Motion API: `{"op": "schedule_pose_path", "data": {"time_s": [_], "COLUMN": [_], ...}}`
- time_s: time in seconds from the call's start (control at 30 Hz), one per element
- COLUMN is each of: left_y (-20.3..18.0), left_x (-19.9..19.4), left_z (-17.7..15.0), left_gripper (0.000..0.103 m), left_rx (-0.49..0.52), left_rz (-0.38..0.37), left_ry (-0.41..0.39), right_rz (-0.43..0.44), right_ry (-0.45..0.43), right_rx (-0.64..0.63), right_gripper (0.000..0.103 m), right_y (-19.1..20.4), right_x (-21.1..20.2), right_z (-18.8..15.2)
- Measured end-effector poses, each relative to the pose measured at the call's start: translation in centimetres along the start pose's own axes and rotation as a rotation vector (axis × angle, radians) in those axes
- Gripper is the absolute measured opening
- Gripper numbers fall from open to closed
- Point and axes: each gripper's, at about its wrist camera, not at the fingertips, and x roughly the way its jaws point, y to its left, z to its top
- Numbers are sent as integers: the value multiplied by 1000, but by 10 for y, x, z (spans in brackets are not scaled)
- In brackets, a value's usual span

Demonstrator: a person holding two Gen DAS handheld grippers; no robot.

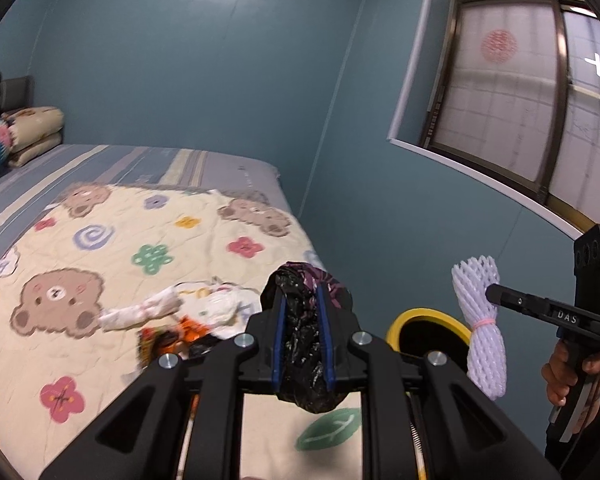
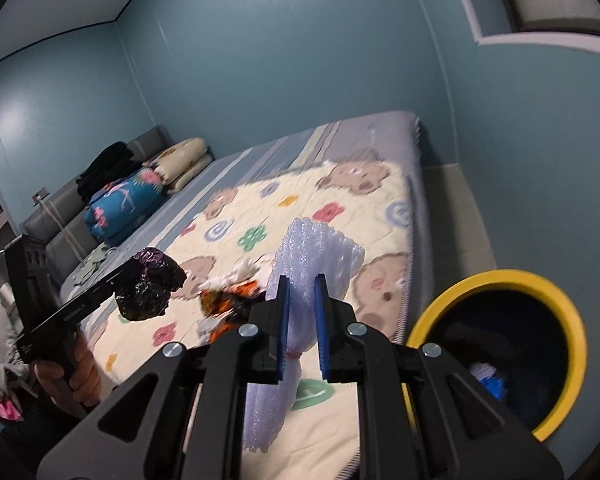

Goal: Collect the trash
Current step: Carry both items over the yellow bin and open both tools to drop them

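My left gripper (image 1: 303, 300) is shut on a crumpled black plastic bag (image 1: 305, 344), held above the bed; the right wrist view shows the same bag (image 2: 148, 290) at the tips of that gripper (image 2: 134, 270). My right gripper (image 2: 303, 280) is shut on a bundle of white foam fruit netting (image 2: 314, 264), which hangs down between its blue pads; in the left wrist view the bundle (image 1: 480, 320) dangles from that gripper (image 1: 490, 294) above the bin. A yellow-rimmed trash bin (image 2: 500, 280) stands beside the bed. White crumpled paper (image 1: 220, 306) and an orange wrapper (image 1: 172, 338) lie on the quilt.
The bed carries a cream bear-pattern quilt (image 1: 100, 248), with folded bedding (image 2: 128, 204) stacked by the grey headboard. A blue wall and a window (image 1: 512, 100) lie behind the bin. A hand (image 1: 572, 376) holds the right gripper's handle, another hand (image 2: 76, 372) the left's.
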Motion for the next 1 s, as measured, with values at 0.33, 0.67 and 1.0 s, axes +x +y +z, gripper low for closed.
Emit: {"op": "schedule_pose_path", "data": {"time_s": [0.33, 0.67, 1.0], "left_y": [-60, -124, -164], "left_x": [38, 86, 136], "left_z": [17, 20, 1], "left_gripper": [14, 14, 14], "left_rx": [63, 119, 118], "left_rz": [-106, -215, -280], "left_ry": [28, 76, 153], "right_rz": [-108, -245, -343], "right_ry": [-84, -142, -141], "right_rx": [23, 55, 87], "right_gripper": [12, 12, 12], "right_y": [-41, -87, -123], "right_x": [-41, -61, -58], "right_z": [11, 12, 4]}}
